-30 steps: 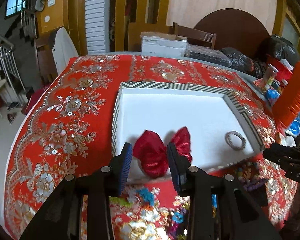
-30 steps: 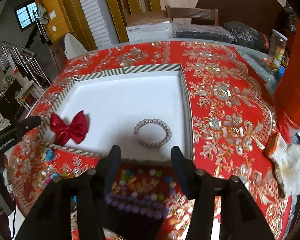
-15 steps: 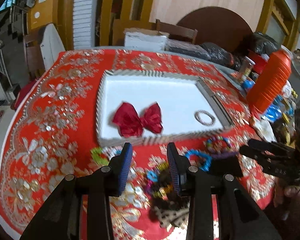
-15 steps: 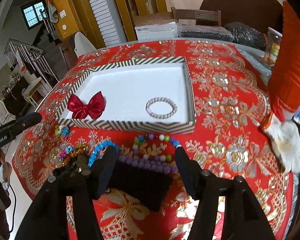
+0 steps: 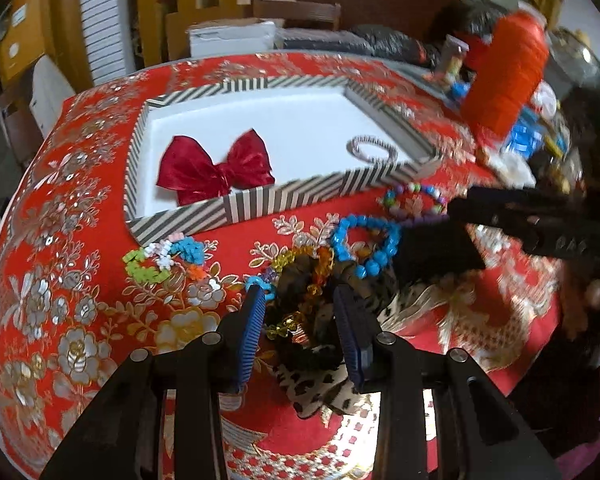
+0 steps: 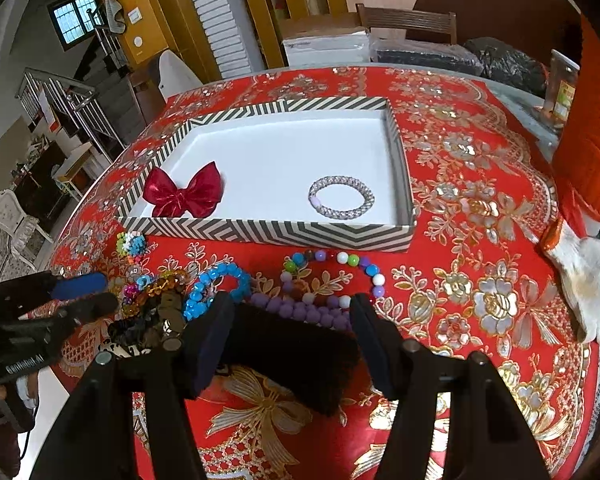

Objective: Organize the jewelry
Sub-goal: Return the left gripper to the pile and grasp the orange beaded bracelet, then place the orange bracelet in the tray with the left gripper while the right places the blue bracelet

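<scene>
A striped tray (image 5: 260, 204) (image 6: 268, 236) holds a red bow (image 5: 216, 168) (image 6: 184, 194) and a silver bracelet (image 5: 370, 159) (image 6: 340, 216). In front of it on the red cloth lie a blue bead bracelet (image 5: 342, 236) (image 6: 196, 300), a multicoloured bead bracelet (image 6: 374, 270), purple beads (image 6: 296, 312), amber beads (image 5: 316, 264) and a leopard scrunchie (image 5: 320, 384). My left gripper (image 5: 298, 292) (image 6: 88, 294) hovers open over the amber beads and scrunchie. My right gripper (image 6: 291, 300) stands open astride a black fuzzy piece (image 6: 292, 352) (image 5: 436, 248) that lies on the cloth.
A white glove (image 6: 584, 272) lies at the right, beside a tall orange ribbed container (image 6: 592, 152) (image 5: 504, 72) and a jar (image 6: 562, 88). Boxes and dark bags line the far edge. A small green, white and blue bracelet (image 5: 156, 264) sits left of the pile.
The left gripper drew back from the bow in the tray to above the pile in front of it. The right gripper backed away from the tray and its jaws widened slightly.
</scene>
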`<state>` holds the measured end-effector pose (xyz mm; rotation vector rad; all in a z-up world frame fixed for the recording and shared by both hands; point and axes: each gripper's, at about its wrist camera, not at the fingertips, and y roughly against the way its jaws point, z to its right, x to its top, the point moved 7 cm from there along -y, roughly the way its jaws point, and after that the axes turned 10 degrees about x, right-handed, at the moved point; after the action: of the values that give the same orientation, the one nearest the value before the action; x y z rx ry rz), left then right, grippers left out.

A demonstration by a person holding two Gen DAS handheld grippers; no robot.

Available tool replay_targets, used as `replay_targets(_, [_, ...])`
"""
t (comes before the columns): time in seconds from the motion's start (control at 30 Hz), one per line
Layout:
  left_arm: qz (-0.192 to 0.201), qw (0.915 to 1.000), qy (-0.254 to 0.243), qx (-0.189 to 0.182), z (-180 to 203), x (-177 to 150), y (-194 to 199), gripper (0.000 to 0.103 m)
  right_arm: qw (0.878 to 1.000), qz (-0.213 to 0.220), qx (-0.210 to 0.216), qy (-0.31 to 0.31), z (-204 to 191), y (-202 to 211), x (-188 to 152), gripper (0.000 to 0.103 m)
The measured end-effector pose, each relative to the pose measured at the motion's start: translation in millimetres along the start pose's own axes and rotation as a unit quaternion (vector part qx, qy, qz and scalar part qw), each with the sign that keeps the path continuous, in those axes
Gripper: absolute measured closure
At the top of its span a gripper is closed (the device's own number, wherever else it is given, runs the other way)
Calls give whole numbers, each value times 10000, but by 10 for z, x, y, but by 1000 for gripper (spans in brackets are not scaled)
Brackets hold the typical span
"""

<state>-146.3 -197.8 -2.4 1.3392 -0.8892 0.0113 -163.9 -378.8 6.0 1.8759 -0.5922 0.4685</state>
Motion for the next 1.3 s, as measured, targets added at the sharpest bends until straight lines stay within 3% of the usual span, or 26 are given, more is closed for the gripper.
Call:
replay_targets(0.27, [-349, 9990, -54, -287, 11, -54, -236, 80, 9996, -185, 63, 189, -94, -160, 45, 40])
replay_targets(0.4, [-388, 9981, 124, -470, -26, -29, -273, 103, 9993, -242, 132, 266, -130, -244, 94, 44])
replay_targets(0.67, [-125, 9939, 811, -743, -376, 124, -31, 103, 9975, -568, 229, 342, -99, -517, 225, 69])
replay_targets(0.83, [75, 9916, 1046, -755, -534, 246, 117, 103, 9916, -1096, 414, 555, -196, -786, 222, 69])
replay_targets(0.93, [164, 9901, 1129, -821, -594, 311, 199, 103, 9851, -1418, 261, 940, -263, -940, 195, 69])
replay_targets(1.03, [320, 9893, 1173, -812, -631, 397, 309, 103, 9825, -1416, 25, 1212, -312, -971, 211, 72])
replay_targets(1.07, [356, 9890, 1186, -806, -643, 422, 334, 103, 9826, -1356, -94, 1267, -313, -973, 209, 87])
replay_targets(1.1, [380, 9890, 1187, -798, -650, 431, 357, 103, 9827, -1297, -158, 1313, -316, -968, 207, 94])
replay_targets(1.3, [483, 9895, 1174, -684, -663, 518, 453, 103, 9941, -646, 371, 783, -304, -658, 306, 94])
